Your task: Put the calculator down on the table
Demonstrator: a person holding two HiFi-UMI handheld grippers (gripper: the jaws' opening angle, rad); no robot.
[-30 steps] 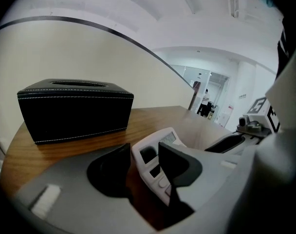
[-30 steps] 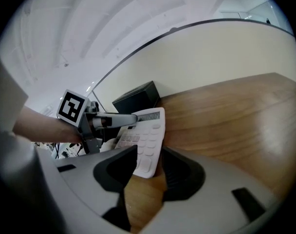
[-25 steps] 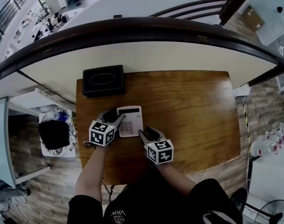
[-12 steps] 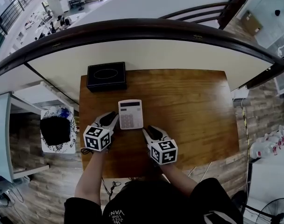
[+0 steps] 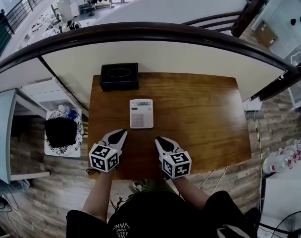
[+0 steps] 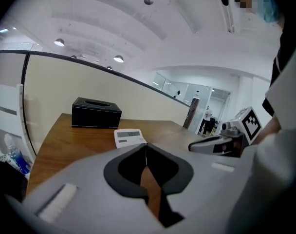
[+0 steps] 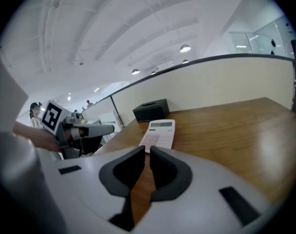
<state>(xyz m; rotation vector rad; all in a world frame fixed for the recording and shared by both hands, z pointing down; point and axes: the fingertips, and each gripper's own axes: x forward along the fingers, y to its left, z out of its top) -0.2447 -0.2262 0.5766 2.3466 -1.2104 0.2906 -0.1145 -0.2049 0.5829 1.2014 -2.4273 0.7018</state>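
View from above of a wooden bench [image 5: 200, 113] set against a curved cream partition. A white calculator [image 5: 141, 113] lies flat on the bench, face up, display end toward the far edge, a little left of centre. A black tissue box [image 5: 119, 76] sits at the far left corner, apart from the calculator. Near the bench's front edge a person holds two grippers, each pointing toward the calculator and well short of it. The left gripper [image 5: 124, 131] is closed, tips meeting, with nothing between them. The right gripper [image 5: 156, 139] has just been closing; its jaws stand at a thin slit, also empty, with the calculator visible beyond them in the right gripper view. Nothing touches the calculator. Judging from this, the placing looks done and only the retreat is in hand. To finish well, both grippers should move back and upward, away from the calculator's near edge, so that no jaw tip or sleeve nudges it across the smooth wood, and it should rest with all corners down.
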